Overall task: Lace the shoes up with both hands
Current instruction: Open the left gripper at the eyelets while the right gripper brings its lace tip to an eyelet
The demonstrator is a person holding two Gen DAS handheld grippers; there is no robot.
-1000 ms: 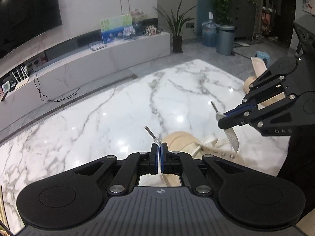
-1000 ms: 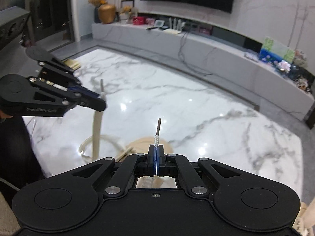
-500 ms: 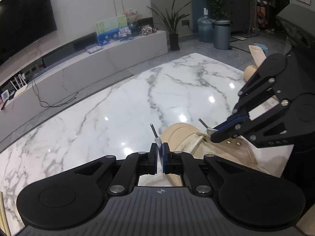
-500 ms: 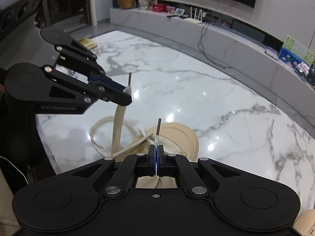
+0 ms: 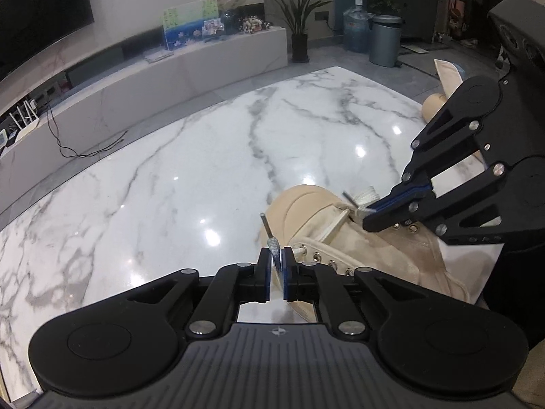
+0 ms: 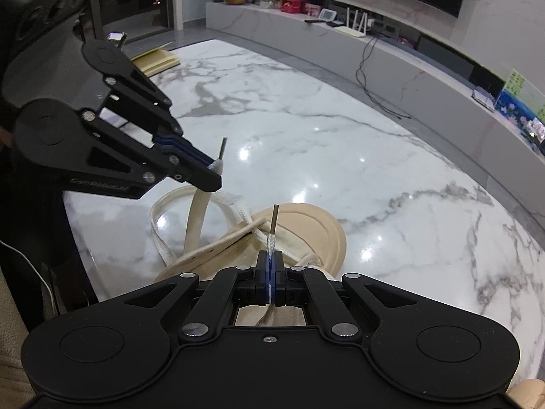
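- While the beige canvas lace-up shoe point(image 5: 344, 235) lay on the white grey-veined marble table point(image 5: 190, 184), toe pointing away, both grippers hung just above it.
- The left gripper point(image 5: 276, 262) had its jaws nearly closed on one end of the cream flat shoelace point(image 6: 196, 225), the metal lace tip point(image 5: 265, 224) standing up just past them, beside the shoe's near row of eyelets.
- The right gripper point(image 6: 269, 266) had its jaws pressed together on the other lace end, its metal aglet point(image 6: 273, 218) poking straight up over the shoe's toe cap.
- Slack lace looped on the table left of the shoe.
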